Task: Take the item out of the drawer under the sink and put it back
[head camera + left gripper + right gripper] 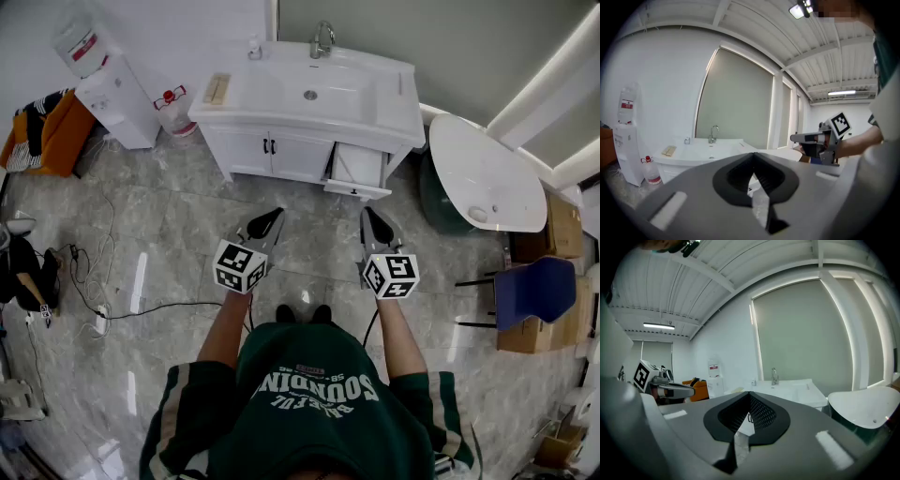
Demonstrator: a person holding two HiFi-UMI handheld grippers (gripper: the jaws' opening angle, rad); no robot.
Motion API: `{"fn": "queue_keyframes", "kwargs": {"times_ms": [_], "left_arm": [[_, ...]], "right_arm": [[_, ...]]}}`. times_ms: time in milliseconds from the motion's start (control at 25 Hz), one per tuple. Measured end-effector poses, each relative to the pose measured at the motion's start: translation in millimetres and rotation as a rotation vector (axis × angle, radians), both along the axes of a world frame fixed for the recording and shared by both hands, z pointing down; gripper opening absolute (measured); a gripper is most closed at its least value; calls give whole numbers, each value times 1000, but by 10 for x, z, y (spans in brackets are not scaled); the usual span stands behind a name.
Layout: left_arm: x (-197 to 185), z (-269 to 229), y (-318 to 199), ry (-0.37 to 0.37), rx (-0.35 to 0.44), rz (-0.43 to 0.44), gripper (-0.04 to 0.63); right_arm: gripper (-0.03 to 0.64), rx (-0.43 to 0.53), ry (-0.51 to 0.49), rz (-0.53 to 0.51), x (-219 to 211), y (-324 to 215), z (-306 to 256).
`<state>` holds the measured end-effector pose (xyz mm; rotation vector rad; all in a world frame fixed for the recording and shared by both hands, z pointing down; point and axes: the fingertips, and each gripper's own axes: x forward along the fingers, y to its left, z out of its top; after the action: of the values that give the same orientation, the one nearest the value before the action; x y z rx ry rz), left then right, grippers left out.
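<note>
One water dispenser (112, 86) stands at far left, with one water jug (174, 109) on the floor (169, 244) beside it. One sink cabinet (309, 98) has a white tabletop, one tap (322, 39), two shut doors (268, 152) and one drawer (357, 172). The drawer sits at the cabinet's right end, pulled out toward the person, its front panel running left to right. Its inside shows only white, and the item cannot be made out. Two tools, the left tool (276, 214) and the right tool (367, 213), point at the cabinet, well apart from it. Each has its jaws pressed together on nothing. One white oval basin (483, 173) stands at far right.
</note>
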<state>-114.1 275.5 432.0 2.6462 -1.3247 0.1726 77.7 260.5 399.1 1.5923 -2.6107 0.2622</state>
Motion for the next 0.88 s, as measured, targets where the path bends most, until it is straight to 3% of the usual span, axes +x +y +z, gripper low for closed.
{"fn": "queue_keyframes", "kwargs": {"times_ms": [880], "left_arm": [[-262,98,46,15,-6,11,51]], "right_arm": [[0,-5,20,11,-235,33,46]]}}
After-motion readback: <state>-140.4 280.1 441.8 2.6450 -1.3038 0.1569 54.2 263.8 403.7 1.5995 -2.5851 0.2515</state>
